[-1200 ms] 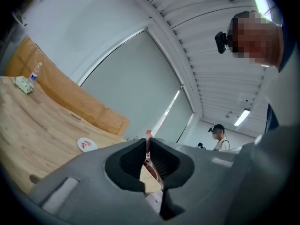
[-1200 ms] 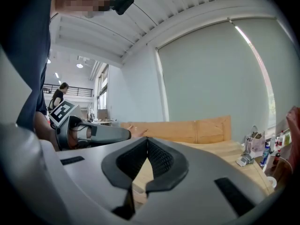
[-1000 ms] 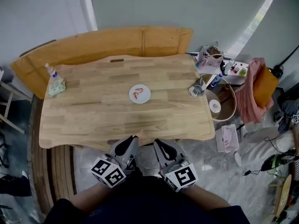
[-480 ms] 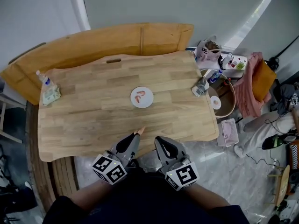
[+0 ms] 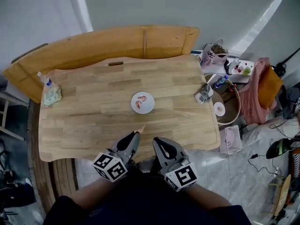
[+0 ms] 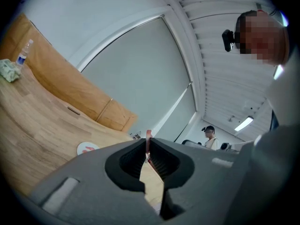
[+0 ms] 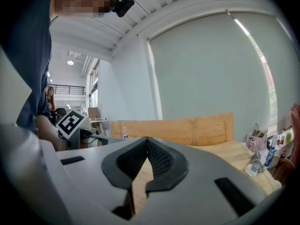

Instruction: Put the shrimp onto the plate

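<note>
Pinching a shrimp [image 5: 141, 129] at its tips, the left tool [image 5: 137, 134] hovers over the desk's [image 5: 93, 116] near edge, short of the white plate [image 5: 146, 108] carrying the plated shrimp [image 5: 142, 100]. The right tool [image 5: 155, 140] is closed and empty.

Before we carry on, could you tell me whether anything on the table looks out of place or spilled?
Nothing stands out. The plate sits flat in the middle of the table with shrimp on it, and the left gripper pinches another shrimp near the front edge.
</note>
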{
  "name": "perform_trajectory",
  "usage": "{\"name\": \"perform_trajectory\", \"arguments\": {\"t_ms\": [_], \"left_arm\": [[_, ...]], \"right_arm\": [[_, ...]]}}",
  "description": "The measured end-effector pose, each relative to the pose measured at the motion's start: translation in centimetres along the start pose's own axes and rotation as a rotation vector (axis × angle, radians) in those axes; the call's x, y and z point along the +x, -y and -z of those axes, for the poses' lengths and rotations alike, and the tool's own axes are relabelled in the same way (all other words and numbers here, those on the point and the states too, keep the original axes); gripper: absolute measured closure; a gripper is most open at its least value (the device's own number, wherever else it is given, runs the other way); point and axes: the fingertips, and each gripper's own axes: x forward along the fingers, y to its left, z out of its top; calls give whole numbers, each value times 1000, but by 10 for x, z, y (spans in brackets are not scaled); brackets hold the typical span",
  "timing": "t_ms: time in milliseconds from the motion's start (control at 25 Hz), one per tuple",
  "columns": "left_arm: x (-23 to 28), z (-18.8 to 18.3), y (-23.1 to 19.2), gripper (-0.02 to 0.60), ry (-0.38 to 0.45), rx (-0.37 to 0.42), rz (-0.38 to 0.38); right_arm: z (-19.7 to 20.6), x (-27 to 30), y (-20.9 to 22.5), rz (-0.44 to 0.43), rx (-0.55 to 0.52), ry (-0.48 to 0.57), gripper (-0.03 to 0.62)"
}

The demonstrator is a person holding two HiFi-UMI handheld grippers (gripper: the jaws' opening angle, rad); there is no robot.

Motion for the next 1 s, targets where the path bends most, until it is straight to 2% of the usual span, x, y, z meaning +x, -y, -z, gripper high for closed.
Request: {"name": "perform_trajectory", "arguments": {"t_ms": [320, 480, 680, 1000], "left_arm": [[49, 21, -36, 551, -29, -29, -85], [72, 32, -60, 551, -48, -65, -134], [93, 55, -90, 551, -96, -73, -184], [126, 88, -133, 551, -150, -160, -232]], "right_arm": [[-2, 7, 46, -43, 14, -9, 583], [4, 7, 60, -58, 23, -27, 585], [11, 6, 73, -58, 33, -44, 585], [21, -1, 86, -44, 38, -83, 584]]}}
